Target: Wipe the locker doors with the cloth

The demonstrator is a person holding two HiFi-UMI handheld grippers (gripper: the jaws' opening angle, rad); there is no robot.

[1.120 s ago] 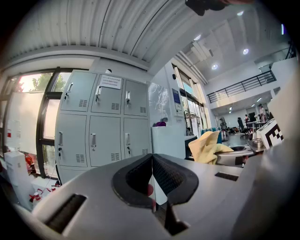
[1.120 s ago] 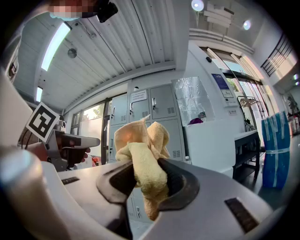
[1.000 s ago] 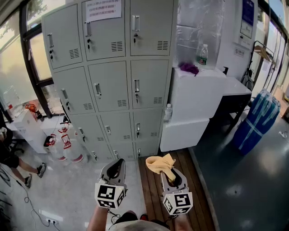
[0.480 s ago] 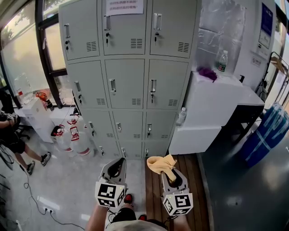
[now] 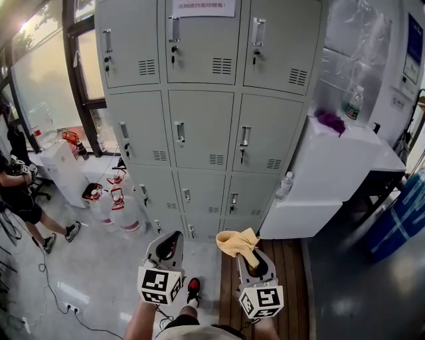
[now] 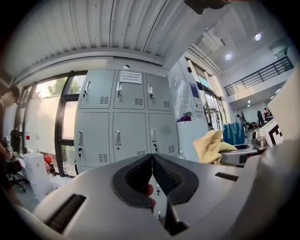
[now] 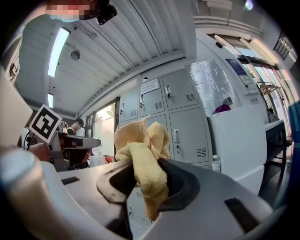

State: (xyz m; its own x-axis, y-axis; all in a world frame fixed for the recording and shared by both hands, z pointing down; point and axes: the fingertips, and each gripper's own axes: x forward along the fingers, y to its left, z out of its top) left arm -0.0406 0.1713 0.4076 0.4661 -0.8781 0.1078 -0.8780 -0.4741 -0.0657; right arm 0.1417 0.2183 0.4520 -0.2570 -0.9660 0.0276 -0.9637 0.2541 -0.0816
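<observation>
Right gripper (image 5: 252, 259), lower centre, clenched on yellow cloth (image 5: 238, 242). Left gripper (image 5: 168, 249) beside it, jaws together, empty. Lockers (image 5: 199, 126) upper centre, well apart. Step closer, press cloth flat, wipe in overlapping strokes.

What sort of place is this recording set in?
Probably a workplace or lab locker area: a bank of grey metal lockers with a notice posted on an upper door, big windows beside it, and water jugs on the floor.
</observation>
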